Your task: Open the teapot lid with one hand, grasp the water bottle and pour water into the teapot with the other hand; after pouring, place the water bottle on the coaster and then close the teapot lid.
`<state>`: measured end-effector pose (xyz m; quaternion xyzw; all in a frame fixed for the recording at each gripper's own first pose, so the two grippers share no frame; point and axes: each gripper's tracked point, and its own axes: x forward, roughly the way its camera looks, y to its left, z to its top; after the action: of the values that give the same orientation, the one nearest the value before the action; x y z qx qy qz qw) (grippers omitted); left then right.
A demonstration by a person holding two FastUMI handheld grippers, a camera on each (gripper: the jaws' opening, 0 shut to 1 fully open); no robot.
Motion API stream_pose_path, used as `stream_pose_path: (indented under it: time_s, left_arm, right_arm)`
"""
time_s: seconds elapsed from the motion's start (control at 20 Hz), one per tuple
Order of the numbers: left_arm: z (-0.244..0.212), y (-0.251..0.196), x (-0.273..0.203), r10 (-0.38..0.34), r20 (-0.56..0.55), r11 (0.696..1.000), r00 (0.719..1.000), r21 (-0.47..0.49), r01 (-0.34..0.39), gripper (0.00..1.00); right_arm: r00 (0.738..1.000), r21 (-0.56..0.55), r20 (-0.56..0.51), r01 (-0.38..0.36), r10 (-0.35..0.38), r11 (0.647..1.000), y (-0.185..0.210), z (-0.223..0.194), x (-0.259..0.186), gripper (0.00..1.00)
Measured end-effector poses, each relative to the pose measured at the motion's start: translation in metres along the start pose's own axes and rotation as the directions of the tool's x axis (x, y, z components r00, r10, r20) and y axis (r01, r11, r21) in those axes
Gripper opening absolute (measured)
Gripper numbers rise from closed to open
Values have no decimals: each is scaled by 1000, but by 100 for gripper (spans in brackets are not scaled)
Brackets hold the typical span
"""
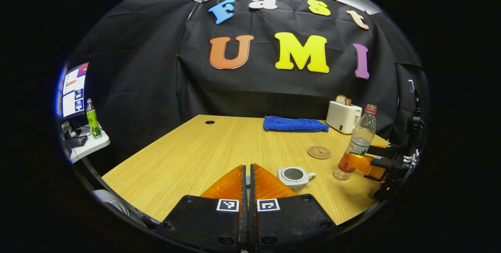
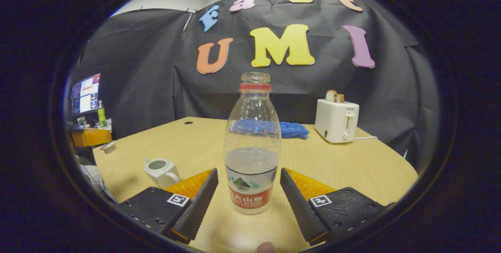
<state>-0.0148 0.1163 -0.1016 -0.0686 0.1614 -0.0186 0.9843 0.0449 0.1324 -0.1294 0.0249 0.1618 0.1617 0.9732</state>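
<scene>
Water bottle [image 2: 253, 147]: upright on the table [image 2: 352, 171], uncapped, between your right gripper [image 2: 247, 190] fingers, which stand apart, not touching it. Teapot [image 1: 295, 177]: lidless, just beyond your left gripper [image 1: 247, 174], whose fingers are pressed together. Coaster [image 1: 319, 152]: near the bottle.

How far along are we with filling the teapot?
Done: the teapot stands open, its lid off, pinched in the shut left gripper. In hand: the open right gripper straddles the water bottle, standing on the table, not yet gripping. Left: grasp, pour, set the bottle on the coaster, close the lid.
</scene>
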Motion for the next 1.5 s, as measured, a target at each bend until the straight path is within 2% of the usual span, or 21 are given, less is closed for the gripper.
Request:
stream_pose_path:
  time_s: [0.1,0.15,0.45,0.6,0.7,0.75,0.85,1.05,1.1,1.3,1.5]
  left_arm:
    - [1,0,0,-1,2,1000,1000,3,1,2]
    - [1,1,-1,-1,4,1000,1000,6,1,2]
    - [-2,5,-1,-2,4,1000,1000,11,2,2]
    - [-1,4,-1,-6,11,1000,1000,12,6,2]
    - [-1,4,-3,-9,16,1000,1000,11,9,2]
    - [0,4,-3,-10,17,1000,1000,12,10,2]
    - [0,8,-2,-7,21,1000,1000,15,6,2]
    - [-4,12,-3,-5,21,1000,1000,5,5,2]
    - [-4,13,-3,-5,22,1000,1000,3,5,2]
    - [-7,18,-3,-3,23,1000,1000,4,3,2]
    - [-8,20,-1,-6,25,1000,1000,-1,6,2]
  right_arm:
    - [1000,6,-2,3,-3,1000,-2,2,1,88]
    - [1000,1,-6,-5,5,1000,0,2,2,76]
    - [999,-216,10,-50,53,975,16,27,3,73]
    - [996,-319,-14,-84,84,944,29,31,6,73]
    - [995,-403,-38,-102,94,910,37,31,11,74]
    - [995,-459,-44,-100,89,883,38,31,13,73]
    - [997,-596,-43,-75,61,800,39,34,18,73]
    - [1000,-818,14,27,-28,575,24,36,31,74]
    - [999,-851,20,39,-42,523,19,34,35,74]
    - [995,-931,34,65,-91,358,5,26,47,75]
    - [992,-976,82,100,-98,192,11,25,48,74]
